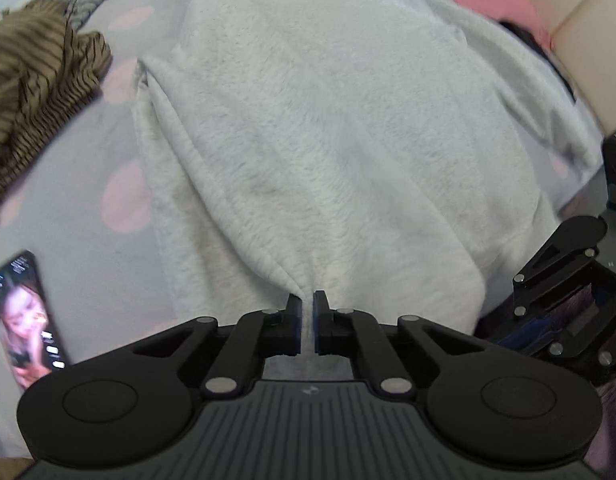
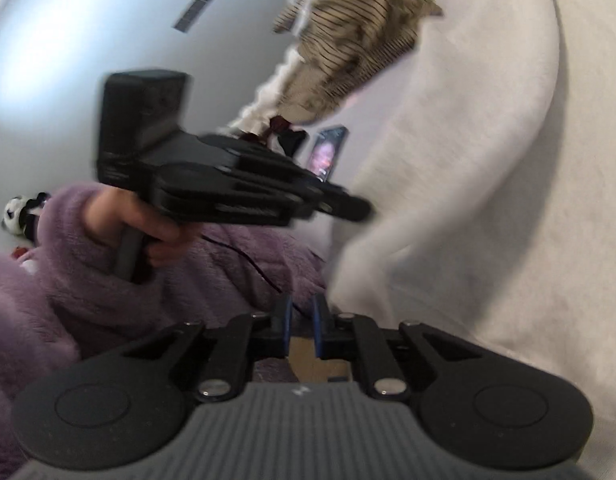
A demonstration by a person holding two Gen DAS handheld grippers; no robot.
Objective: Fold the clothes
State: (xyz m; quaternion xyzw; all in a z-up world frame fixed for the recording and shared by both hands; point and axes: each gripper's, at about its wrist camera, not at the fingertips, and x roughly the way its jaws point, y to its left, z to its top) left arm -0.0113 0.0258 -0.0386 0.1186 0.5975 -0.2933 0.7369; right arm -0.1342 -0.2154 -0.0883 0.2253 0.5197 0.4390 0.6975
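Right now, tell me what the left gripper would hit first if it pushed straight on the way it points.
The left gripper is already pinching the near hem of the white fleece garment. Pushed straight on, it would probably drive into that same fleece and the dotted bedsheet beneath, though depth is unclear.

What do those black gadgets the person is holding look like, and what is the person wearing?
Each gripper is matte black plastic: two round discs, jointed link bars with silver rivets, a ribbed grey base, and two narrow fingers with blue pads. The other gripper looks the same. The hand emerges from a fluffy purple sleeve.

Left tool (image 1: 307, 322) pinched shut, right tool (image 2: 302, 326) narrowly parted
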